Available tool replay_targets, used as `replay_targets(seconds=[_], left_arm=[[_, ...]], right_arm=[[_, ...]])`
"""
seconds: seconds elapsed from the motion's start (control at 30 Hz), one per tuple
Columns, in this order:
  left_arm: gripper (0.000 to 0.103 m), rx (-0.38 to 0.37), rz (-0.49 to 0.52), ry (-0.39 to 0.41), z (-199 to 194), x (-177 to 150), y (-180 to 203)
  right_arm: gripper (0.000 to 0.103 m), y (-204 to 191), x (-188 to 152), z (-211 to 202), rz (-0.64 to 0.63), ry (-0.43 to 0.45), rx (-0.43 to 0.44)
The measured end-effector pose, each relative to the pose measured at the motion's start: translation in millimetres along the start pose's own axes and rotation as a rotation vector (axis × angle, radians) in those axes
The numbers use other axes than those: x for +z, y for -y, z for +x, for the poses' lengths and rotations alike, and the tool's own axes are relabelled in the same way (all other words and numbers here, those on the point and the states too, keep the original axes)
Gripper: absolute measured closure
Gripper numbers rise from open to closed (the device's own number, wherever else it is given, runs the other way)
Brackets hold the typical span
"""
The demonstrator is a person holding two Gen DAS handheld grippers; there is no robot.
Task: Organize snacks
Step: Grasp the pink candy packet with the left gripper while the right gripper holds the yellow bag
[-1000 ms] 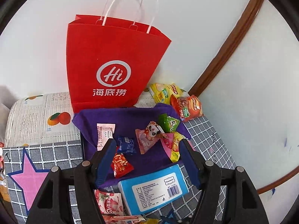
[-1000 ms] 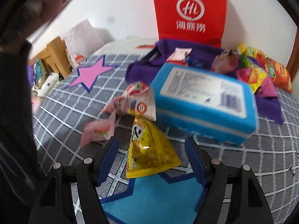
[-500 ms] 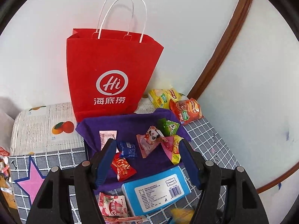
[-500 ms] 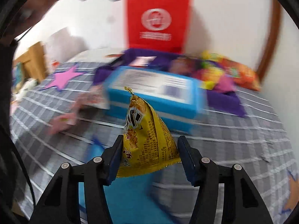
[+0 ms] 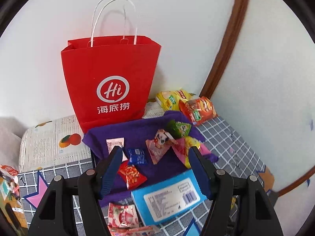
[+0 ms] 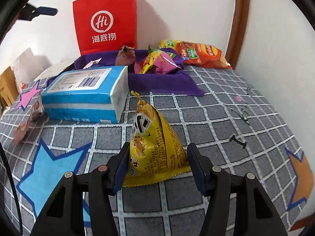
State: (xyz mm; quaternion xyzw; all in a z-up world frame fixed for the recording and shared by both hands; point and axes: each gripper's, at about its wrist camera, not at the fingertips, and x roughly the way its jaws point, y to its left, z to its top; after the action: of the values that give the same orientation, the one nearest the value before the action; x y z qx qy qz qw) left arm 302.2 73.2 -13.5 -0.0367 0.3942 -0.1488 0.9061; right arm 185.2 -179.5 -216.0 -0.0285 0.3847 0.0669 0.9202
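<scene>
- Snack pouch (image 6: 155, 147), yellow and pyramid-shaped, sits pinched between the two blue fingers of the right tongs (image 6: 157, 165), its wide crimped base nearest the tongs.
- Its long axis runs straight ahead along the fingers, the pointed sealed tip aimed away toward the blue tissue pack (image 6: 84, 94).
- The pouch hangs over the grey checked surface (image 6: 226, 118); black block characters and fine print on it are too small to read.
- The left tongs (image 5: 155, 165) are spread wide with nothing between them, above a purple cloth (image 5: 141, 129) strewn with small packets.
- Beyond the left tongs stands a red paper bag (image 5: 110, 82) with a white "Hi" logo and "海底捞".
- An orange chip bag (image 6: 202, 56) lies ahead and right of the right tongs.
</scene>
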Motion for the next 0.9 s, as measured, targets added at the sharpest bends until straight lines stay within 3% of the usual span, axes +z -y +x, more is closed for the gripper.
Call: replay_targets(seconds=[0.2, 0.33, 0.53, 0.8, 0.9], left_arm=[[0.036, 0.035, 0.045, -0.051, -14.7, -46.2, -10.2], [0.036, 0.032, 0.111, -0.128, -19.4, -95.1, -22.9], [0.036, 0.028, 0.095, -0.217, -8.5, -160.5, -48.0], [0.036, -0.024, 0.133, -0.247, 8.8, -198.7, -53.3], [0.036, 0.033, 0.174, -0.268, 23.7, -203.5, -48.0]], right_arm=[[0.046, 5.1, -1.1, 8.3, 0.034, -0.051, 0.073], [0.046, -2.9, -2.8, 6.3, -0.004, -0.045, 0.063], [0.046, -7.9, -4.8, 6.7, -0.031, -0.041, 0.044], [0.046, -4.7, -4.2, 7.3, -0.018, -0.043, 0.025], [0.046, -5.4, -3.8, 8.4, -0.023, -0.05, 0.025]])
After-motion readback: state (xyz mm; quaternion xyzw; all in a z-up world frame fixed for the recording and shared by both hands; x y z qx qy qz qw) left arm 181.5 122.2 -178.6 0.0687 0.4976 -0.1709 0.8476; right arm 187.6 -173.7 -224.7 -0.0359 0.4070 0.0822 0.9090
